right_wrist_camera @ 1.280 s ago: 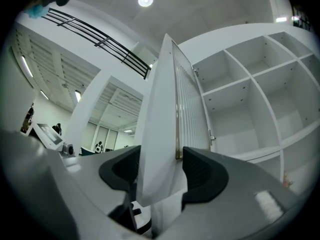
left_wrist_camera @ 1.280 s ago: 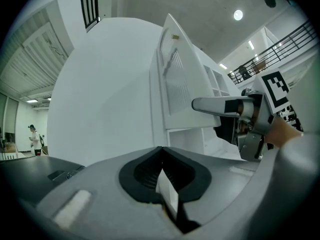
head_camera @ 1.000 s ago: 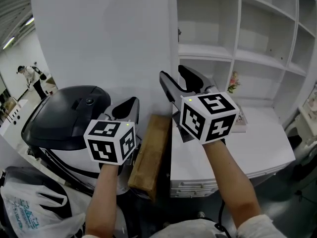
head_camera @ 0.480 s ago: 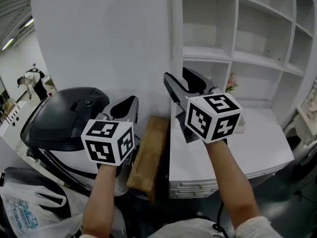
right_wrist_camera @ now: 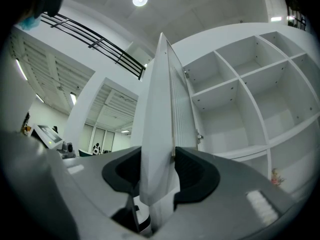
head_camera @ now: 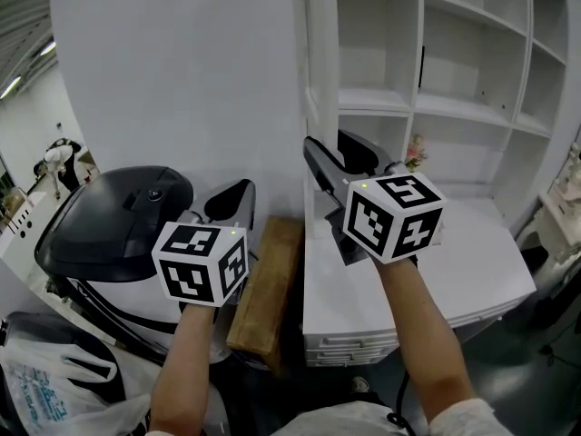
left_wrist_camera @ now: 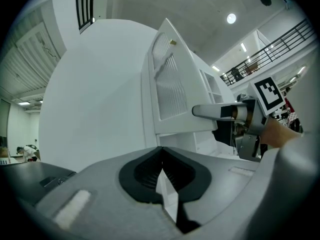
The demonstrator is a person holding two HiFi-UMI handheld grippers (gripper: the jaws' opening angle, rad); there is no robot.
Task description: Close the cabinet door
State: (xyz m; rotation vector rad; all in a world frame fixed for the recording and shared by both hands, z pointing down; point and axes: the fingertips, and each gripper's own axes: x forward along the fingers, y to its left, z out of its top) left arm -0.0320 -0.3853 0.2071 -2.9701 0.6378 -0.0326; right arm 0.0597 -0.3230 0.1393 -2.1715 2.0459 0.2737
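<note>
The cabinet door (head_camera: 314, 80) is a tall white panel, seen almost edge-on in the head view, in front of open white shelves (head_camera: 454, 71). My right gripper (head_camera: 329, 145) straddles the door's free edge. In the right gripper view the door (right_wrist_camera: 161, 109) runs straight up between the jaws of the right gripper (right_wrist_camera: 157, 180). The jaws have just been closing and both pads now lie against it. From the left gripper view the door's ribbed face (left_wrist_camera: 170, 86) shows with one of the right fingers (left_wrist_camera: 210, 112) across it. My left gripper (head_camera: 236, 196) hangs shut to the left, holding nothing.
A broad white wall panel (head_camera: 182, 89) stands left of the door. Below it sit a black-lidded machine (head_camera: 113, 221) and a leaning wooden board (head_camera: 263, 284). A white drawer unit (head_camera: 427, 284) lies under the shelves. A plastic bag (head_camera: 54, 380) is at the lower left.
Both grippers have drifted slightly across the picture. The door's edge strip looks a little wider than a second ago. The right jaws sit closer on it.
</note>
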